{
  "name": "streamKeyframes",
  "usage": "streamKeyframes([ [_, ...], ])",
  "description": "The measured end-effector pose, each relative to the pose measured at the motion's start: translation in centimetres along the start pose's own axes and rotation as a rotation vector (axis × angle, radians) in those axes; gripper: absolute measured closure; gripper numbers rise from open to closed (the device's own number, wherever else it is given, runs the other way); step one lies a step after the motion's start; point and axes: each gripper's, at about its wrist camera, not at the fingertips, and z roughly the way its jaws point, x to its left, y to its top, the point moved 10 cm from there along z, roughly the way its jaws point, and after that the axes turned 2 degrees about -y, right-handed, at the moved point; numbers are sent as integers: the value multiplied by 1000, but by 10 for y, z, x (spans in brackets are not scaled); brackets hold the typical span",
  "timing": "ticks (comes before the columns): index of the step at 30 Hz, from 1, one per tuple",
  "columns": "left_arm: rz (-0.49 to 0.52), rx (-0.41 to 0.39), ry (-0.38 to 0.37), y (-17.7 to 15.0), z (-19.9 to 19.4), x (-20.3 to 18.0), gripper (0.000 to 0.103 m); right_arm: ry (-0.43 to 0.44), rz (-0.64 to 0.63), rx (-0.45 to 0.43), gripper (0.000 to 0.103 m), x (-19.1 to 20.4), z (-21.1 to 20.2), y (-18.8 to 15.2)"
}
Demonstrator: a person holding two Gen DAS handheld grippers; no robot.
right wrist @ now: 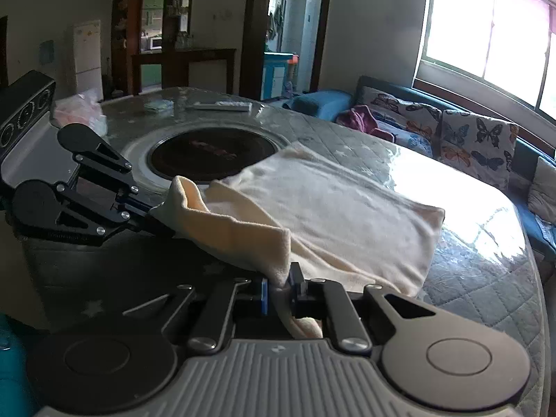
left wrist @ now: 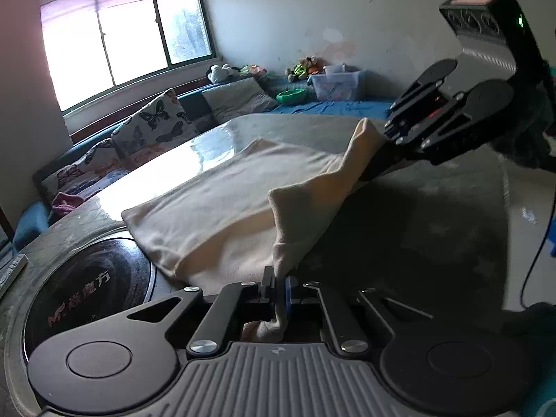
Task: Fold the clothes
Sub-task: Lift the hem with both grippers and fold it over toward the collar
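A round black cooktop (right wrist: pixel 212 154) is set into the quilted tabletop (right wrist: pixel 479 299). At the tabletop's far edge lies a white remote (right wrist: pixel 222 105). Butterfly-print cushions (right wrist: pixel 476 139) line a blue sofa (left wrist: pixel 333 107) under the window (left wrist: pixel 121 41), with a clear storage bin (left wrist: pixel 335 85) and plush toys (left wrist: pixel 302 66) far right.

Both views are taken from low down, right at the near edge of the round table with the quilted grey cover (left wrist: pixel 434 215), each looking forward along its own gripper's fingers. The left wrist view is aimed across the table toward the big bright window (left wrist: pixel 118 45) and the sofa with butterfly-print cushions (left wrist: pixel 153 121). The right wrist view is aimed across the same table toward the dark wooden doorway (right wrist: pixel 288 27), with that window off to the right. Shared by both: the cream folded cloth (left wrist: pixel 222 201), seen very close, the black round cooktop (right wrist: pixel 212 154) set in the table, and the opposite gripper.
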Motion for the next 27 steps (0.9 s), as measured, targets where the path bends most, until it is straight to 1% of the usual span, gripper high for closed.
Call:
streamKeyframes([
  [6,10,-12,-92,5,-46,-24,97,43,-12,11,93,21,-46,-6],
  [8,-3,-16,-118,7,-63,-31,97,59,-11,18,93,29,-63,-7],
  [10,-17,-21,-130,11,-76,-34,97,74,-20,27,93,36,-77,-6],
  [13,-3,-31,-125,21,-82,-31,97,78,-30,32,93,37,-84,1],
  [16,-19,-42,-108,33,-74,-17,97,71,-29,23,93,27,-80,16],
  [19,-43,-41,-76,45,-58,2,98,63,-23,16,94,8,-66,33],
  [24,-100,-31,-36,65,-17,36,98,59,-19,42,94,-26,-24,55],
  [27,-138,-4,-15,68,13,58,98,49,-15,69,94,-45,8,62],
])
